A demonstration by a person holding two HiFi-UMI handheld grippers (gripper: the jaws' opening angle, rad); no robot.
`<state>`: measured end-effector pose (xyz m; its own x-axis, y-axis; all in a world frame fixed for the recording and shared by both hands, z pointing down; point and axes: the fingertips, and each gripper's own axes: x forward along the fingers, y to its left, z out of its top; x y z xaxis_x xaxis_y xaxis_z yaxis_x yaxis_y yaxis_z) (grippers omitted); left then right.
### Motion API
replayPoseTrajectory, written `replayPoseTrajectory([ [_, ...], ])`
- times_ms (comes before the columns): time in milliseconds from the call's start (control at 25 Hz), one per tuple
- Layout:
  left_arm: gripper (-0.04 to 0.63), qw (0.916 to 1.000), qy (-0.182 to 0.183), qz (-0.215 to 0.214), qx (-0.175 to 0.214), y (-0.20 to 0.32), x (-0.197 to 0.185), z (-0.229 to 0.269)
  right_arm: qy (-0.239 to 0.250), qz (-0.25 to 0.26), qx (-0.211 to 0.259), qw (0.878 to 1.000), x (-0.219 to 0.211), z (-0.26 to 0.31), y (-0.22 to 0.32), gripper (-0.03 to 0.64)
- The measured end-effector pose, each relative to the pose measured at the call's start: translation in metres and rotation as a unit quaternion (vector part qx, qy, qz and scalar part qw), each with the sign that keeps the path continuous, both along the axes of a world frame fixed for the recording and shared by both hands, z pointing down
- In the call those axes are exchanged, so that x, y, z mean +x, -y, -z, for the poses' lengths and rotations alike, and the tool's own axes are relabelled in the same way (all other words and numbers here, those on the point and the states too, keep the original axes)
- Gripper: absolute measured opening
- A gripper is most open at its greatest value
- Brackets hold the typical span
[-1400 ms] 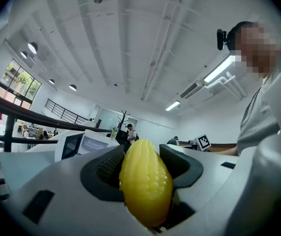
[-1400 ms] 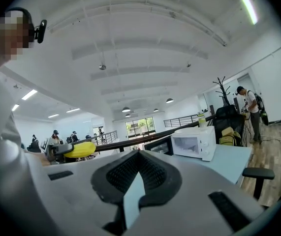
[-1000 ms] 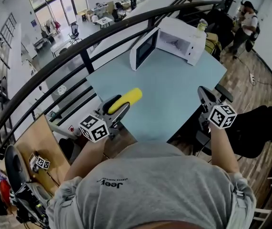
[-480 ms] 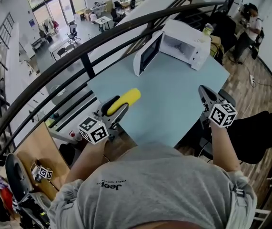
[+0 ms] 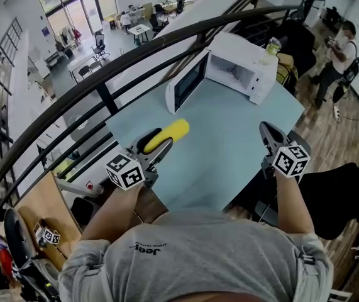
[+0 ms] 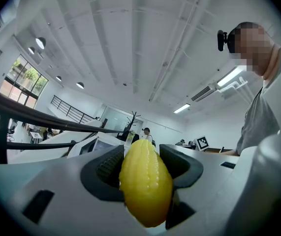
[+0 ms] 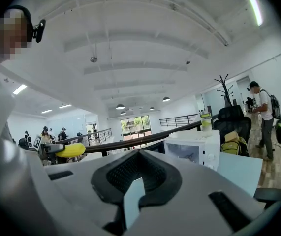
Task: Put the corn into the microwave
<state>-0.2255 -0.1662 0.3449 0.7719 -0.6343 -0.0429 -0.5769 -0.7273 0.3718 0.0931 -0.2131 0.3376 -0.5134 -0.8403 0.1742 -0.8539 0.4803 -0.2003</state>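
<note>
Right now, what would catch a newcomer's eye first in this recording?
The bright yellow corn, clamped in the left gripper over the near left of the pale blue table. Next, the white microwave at the table's far edge, its door swung open.

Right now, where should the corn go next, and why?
Probably carry the corn in the left gripper forward toward the microwave: its door hangs open, and the corn is gripped but well short of it.
</note>
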Motion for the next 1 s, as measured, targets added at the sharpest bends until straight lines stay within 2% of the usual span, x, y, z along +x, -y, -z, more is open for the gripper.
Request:
replayPoseTrajectory([
  [200,0.236,0.9997,0.015,0.014,-0.017,0.066,0.055,-0.015,0.006,0.028,0.009,1.0,0.038,-0.024,0.062,0.009],
  [360,0.236,0.999,0.027,0.013,-0.032,0.133,0.107,-0.046,-0.003,0.029,0.02,0.999,0.07,-0.057,0.126,0.009],
  [480,0.236,0.998,0.035,0.013,-0.05,0.169,0.125,-0.068,0.001,0.03,0.013,0.999,0.07,-0.089,0.155,0.009],
  [760,0.236,0.997,0.024,0.004,-0.073,0.24,0.164,-0.105,0.002,0.026,0.005,1.0,0.059,-0.125,0.212,0.009],
  [1000,0.236,0.9968,0.031,0.001,-0.074,0.29,0.185,-0.131,-0.004,0.04,-0.001,0.999,0.04,-0.152,0.252,0.009],
])
